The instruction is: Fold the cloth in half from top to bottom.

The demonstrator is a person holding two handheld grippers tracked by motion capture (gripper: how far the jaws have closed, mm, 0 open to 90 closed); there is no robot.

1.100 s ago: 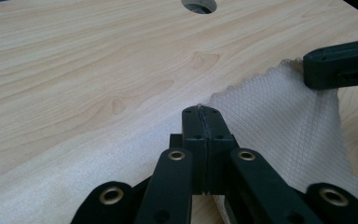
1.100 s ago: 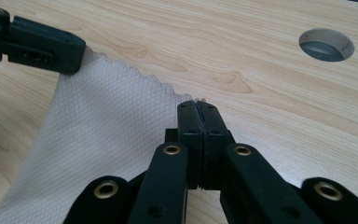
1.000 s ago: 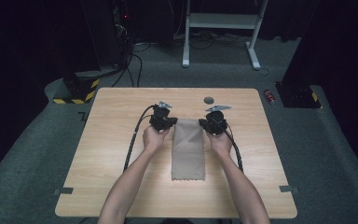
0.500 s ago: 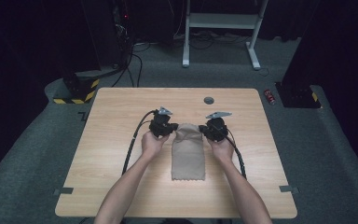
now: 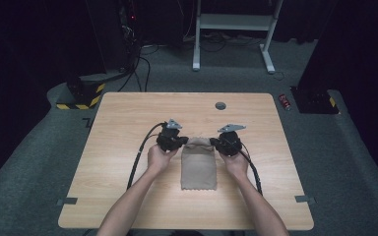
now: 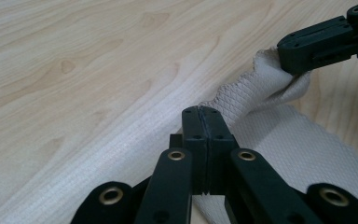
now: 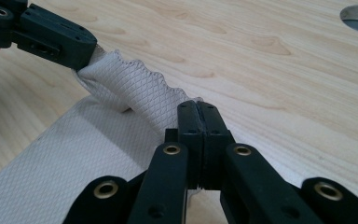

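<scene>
A: Fig. legend, pls. Where's the cloth lying?

B: It's lying flat on the worktop, w/ the grommet hole beyond its far edge. That far edge is lifting off the wood and curling back over the cloth.

A: Left tool?

B: Its jaws are pressing together on the far-left corner of the cloth.

A: Right tool?

B: Same: jaws are clamping the far-right corner. Between the two tools the raised hem is sagging in a soft roll, approx. level w/ both tips.
</scene>
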